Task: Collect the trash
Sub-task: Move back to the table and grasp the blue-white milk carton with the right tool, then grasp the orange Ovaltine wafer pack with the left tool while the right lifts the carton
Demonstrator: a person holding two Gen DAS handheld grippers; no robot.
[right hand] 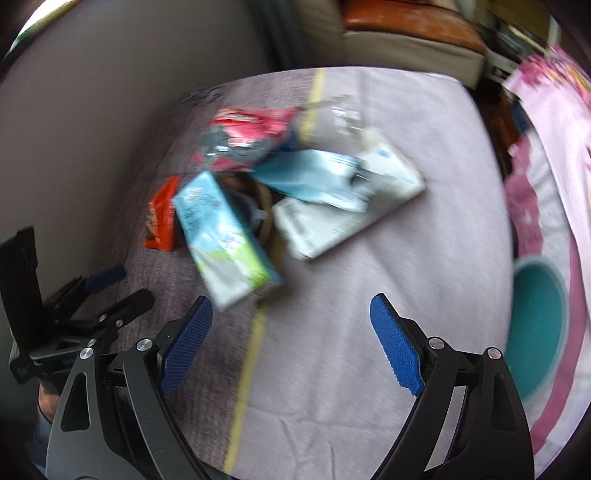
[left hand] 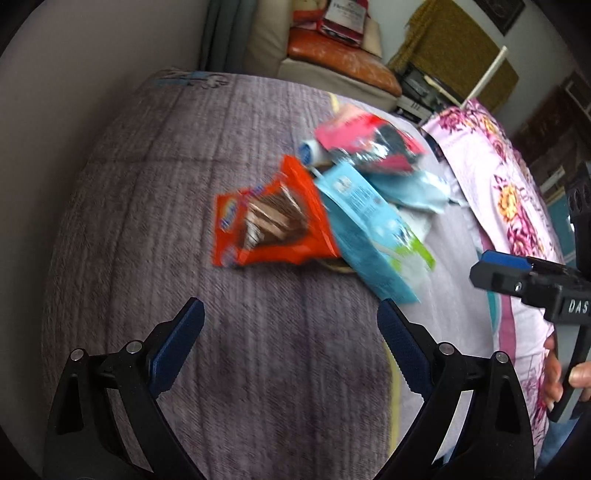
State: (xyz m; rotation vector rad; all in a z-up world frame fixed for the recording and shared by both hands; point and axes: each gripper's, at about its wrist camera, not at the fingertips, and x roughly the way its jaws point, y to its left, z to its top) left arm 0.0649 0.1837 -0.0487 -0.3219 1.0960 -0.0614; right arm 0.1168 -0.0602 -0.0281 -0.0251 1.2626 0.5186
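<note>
We see a bed spread of greyish-purple ribbed cloth lying below and ahead of both tongs, with a thin yellow stripe running between the right tongs' blades and away from them; to the right of the tongs lies a pink flowered sheet, and in the right view a teal round patch shows on it. Left of the tongs stands a plain pale wall; far ahead, beyond the bed, we make out a cream seat with an orange cushion, a grey curtain beside it, and a mustard-yellow cloth hanging further right; soft daylight fills the room.
</note>
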